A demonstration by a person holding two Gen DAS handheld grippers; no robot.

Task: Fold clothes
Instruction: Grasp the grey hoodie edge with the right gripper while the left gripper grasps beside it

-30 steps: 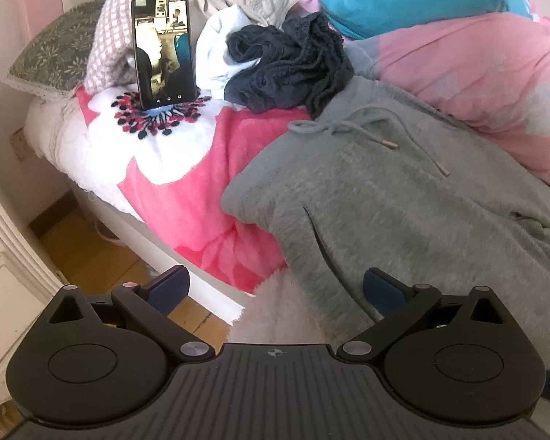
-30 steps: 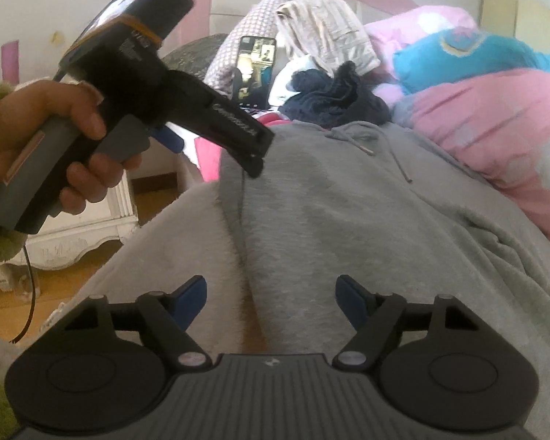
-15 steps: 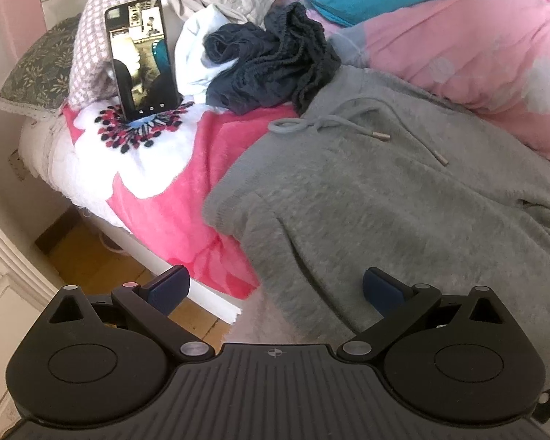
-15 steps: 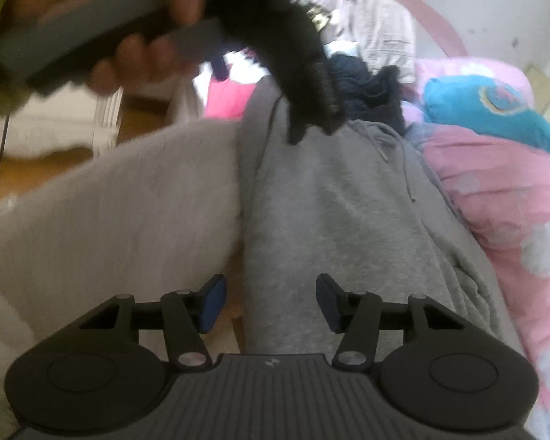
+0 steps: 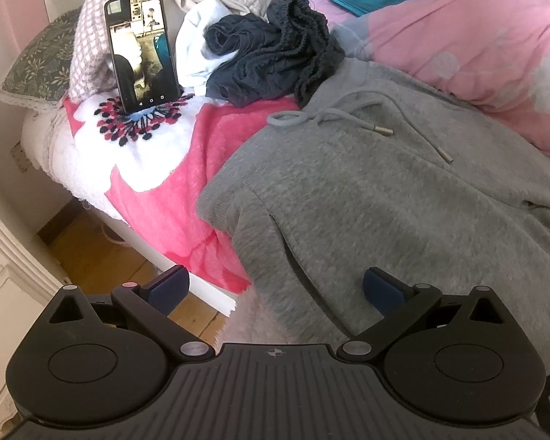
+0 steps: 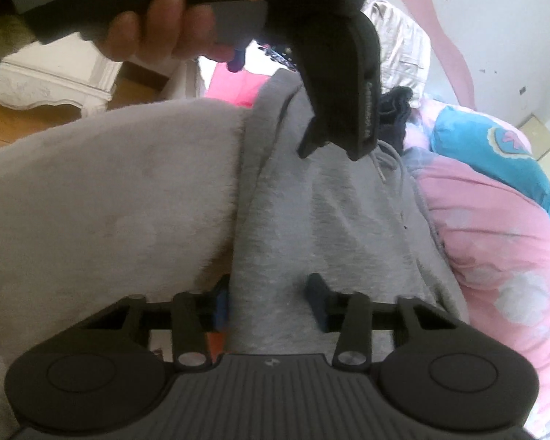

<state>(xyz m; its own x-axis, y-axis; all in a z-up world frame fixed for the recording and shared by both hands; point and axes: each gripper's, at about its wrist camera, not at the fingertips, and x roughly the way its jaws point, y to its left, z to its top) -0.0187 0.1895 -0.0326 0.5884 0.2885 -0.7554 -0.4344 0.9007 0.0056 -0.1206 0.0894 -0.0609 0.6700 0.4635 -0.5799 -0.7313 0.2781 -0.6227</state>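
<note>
Lying spread across the bed (image 5: pixel 157 198), the grey sweatpants (image 5: pixel 385 201) show a ribbed waistband, a side pocket slit and a loosely tied drawstring (image 5: pixel 333 117) with metal tips. My left tool (image 5: pixel 275 286) hangs over the waistband corner with its pads wide apart, gripping nothing. My right tool (image 6: pixel 271 295) has just been closing; an edge of the grey fabric runs between its pads, but I cannot tell whether they press on it. Beyond the waistband lie a crumpled dark garment (image 5: pixel 271 58), a propped phone (image 5: pixel 141 49) and a pink quilt (image 5: pixel 476 58). In the right wrist view my left hand (image 6: pixel 157 25) and its tool block part of the waistband.
</note>
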